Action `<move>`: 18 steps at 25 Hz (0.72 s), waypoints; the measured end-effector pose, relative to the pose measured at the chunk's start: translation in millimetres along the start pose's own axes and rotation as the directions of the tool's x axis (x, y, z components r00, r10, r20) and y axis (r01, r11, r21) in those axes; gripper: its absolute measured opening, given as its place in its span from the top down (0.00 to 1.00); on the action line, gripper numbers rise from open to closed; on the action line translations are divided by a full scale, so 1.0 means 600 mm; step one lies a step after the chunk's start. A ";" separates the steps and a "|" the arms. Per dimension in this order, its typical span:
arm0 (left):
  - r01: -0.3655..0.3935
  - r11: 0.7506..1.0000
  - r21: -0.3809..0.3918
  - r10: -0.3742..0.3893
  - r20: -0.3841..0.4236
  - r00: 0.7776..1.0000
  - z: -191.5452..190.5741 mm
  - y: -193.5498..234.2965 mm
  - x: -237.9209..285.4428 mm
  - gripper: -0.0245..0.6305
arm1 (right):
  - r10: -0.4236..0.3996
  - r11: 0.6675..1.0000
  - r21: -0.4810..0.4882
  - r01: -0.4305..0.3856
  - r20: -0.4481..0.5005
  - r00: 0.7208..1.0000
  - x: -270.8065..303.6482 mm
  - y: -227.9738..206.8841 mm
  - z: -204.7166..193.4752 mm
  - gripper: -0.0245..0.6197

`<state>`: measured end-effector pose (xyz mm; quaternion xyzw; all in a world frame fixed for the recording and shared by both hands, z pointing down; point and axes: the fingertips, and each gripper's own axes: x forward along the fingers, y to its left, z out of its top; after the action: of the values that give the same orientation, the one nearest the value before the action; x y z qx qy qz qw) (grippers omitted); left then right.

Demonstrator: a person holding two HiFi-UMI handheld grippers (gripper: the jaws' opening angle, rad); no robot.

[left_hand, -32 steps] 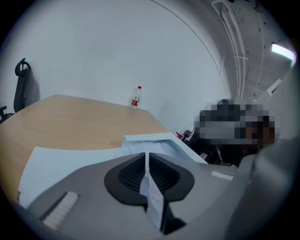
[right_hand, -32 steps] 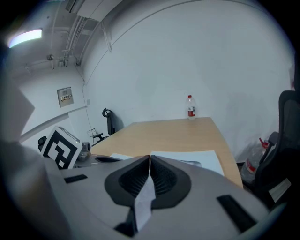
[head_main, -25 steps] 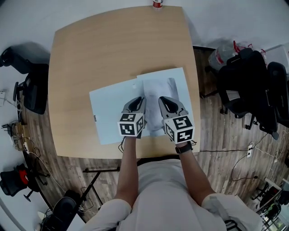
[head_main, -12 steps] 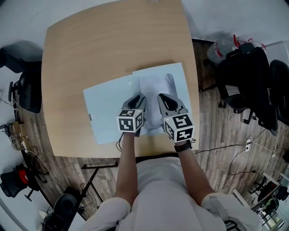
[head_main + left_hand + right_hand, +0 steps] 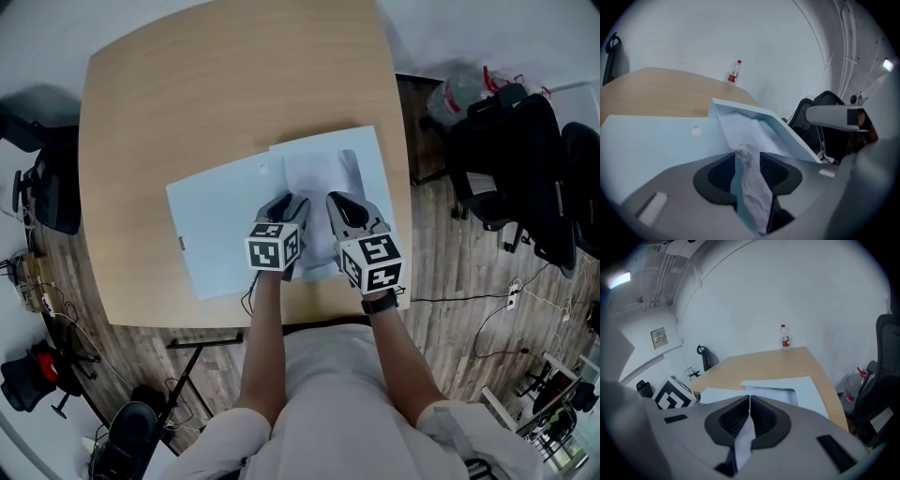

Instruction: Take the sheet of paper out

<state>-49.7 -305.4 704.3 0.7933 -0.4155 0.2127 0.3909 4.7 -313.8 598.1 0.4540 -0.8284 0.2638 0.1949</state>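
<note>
Left gripper is opening its jaws, and a crumpled fold of the white sheet of paper stands between them. Right gripper has its jaws pinched together on a thin edge of the same sheet. The sheet is wrinkled and lies in the right half of a pale blue card folder spread on the near right part of the light wooden table. Both grippers sit side by side over the folder's near edge. A small clear plastic bottle with a red label stands at the table's far edge. Black office chairs stand off to the right.
</note>
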 end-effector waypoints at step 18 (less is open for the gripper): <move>-0.052 0.999 -0.017 0.052 0.011 0.999 0.000 0.009 -0.002 0.87 | -0.004 1.000 0.007 0.004 -0.001 1.000 -0.003 -0.004 -0.002 0.94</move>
<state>-55.0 -307.0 706.0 0.7802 -0.4398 0.2149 0.3895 8.0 -313.0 598.8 0.4563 -0.8264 0.2664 0.1945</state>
